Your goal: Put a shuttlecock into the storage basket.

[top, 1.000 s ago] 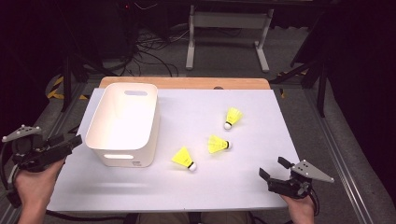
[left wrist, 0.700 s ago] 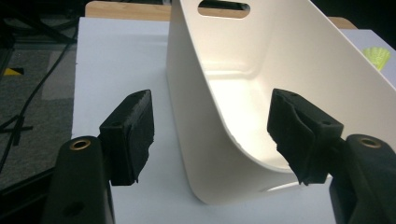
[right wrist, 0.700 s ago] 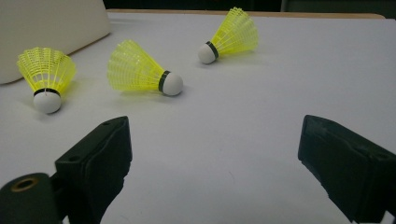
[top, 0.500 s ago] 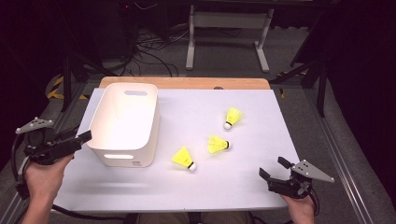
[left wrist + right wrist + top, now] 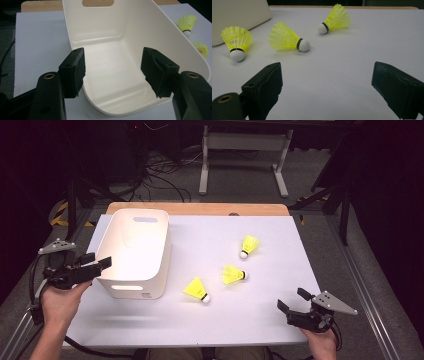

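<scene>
Three yellow shuttlecocks are lying loose on the white counter [image 5: 280, 245], and the white bin [image 5: 137, 252] at the left is standing empty, so if the job is to gather them into the bin, none of it is done yet and all three are waiting.

The left tongs [image 5: 102, 263] are hovering at the bin's near left corner with their jaws apart, straddling the rim in the left gripper view [image 5: 113, 68] and gripping nothing. The right tongs [image 5: 292, 300] are sitting low at the near right of the counter, jaws wide apart and empty [image 5: 327, 87], facing the shuttlecocks.

The near shuttlecock [image 5: 196, 290] is lying just right of the bin's near corner, its long axis slanting, cork pointing near and right. The middle shuttlecock [image 5: 233, 274] is lying roughly crosswise, cork pointing right. The far shuttlecock [image 5: 249, 245] is resting with its cork toward the near left and its skirt pointing far and right. All three are apart from one another and from both tongs.
</scene>
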A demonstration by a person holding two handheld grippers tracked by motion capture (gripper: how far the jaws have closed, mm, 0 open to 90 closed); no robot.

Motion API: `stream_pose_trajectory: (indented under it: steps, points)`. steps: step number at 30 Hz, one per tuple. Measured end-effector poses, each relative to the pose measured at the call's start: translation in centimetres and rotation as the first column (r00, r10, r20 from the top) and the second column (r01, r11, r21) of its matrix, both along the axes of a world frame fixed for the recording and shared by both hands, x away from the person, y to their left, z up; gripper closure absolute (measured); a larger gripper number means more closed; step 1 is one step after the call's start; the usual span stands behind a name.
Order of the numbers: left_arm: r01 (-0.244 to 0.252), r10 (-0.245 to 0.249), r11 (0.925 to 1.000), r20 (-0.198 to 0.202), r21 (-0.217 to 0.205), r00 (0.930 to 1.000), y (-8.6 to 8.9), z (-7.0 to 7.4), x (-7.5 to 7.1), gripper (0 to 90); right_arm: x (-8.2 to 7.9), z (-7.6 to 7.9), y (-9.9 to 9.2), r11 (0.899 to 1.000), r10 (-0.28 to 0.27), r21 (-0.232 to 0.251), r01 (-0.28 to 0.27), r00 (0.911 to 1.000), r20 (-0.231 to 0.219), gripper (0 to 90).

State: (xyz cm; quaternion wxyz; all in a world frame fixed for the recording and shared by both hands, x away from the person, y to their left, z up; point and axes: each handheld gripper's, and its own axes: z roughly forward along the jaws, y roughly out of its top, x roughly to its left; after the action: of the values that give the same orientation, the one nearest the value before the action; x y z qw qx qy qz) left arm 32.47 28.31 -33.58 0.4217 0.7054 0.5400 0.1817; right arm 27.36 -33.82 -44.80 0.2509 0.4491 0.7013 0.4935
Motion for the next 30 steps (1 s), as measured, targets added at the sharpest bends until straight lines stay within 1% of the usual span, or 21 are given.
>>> stream_pose_trajectory:
  steps: [6, 9, 12, 20, 23, 30]
  points:
    - [0.041, -0.041, 0.9991, -0.008, 0.011, 0.9991, -1.3, 0.3, 0.4, 37.7, 0.0, 0.0, 0.0, 1.000, 0.001, -0.001, -0.001, 1.0000, 0.001, 10.6]
    - [0.060, -0.060, 0.9982, -0.010, -0.006, 0.9982, -1.8, 0.4, 0.4, 37.8, 0.0, 0.0, 0.0, 1.000, 0.002, -0.001, -0.002, 1.0000, 0.001, 10.6]
    - [0.077, -0.077, 0.9970, -0.007, 0.013, 0.9970, -2.6, 0.5, 0.5, 37.8, 0.0, 0.0, 0.0, 1.000, 0.002, 0.001, -0.002, 1.0000, 0.000, 10.6]
    - [0.106, -0.105, 0.9942, -0.015, 0.022, 0.9943, -3.8, 0.7, 1.0, 37.8, 0.0, 0.0, 0.0, 1.000, 0.003, 0.004, -0.003, 1.0000, -0.002, 10.6]
    - [0.113, -0.112, 0.9935, -0.018, 0.017, 0.9935, -4.1, 0.8, 1.1, 37.8, 0.0, 0.0, 0.0, 1.000, 0.000, 0.005, 0.000, 1.0000, -0.004, 10.6]
    - [0.138, -0.137, 0.9902, -0.012, 0.022, 0.9904, -5.3, 0.9, 1.5, 37.8, 0.0, 0.0, 0.0, 1.000, -0.002, 0.007, 0.002, 1.0000, -0.002, 10.6]
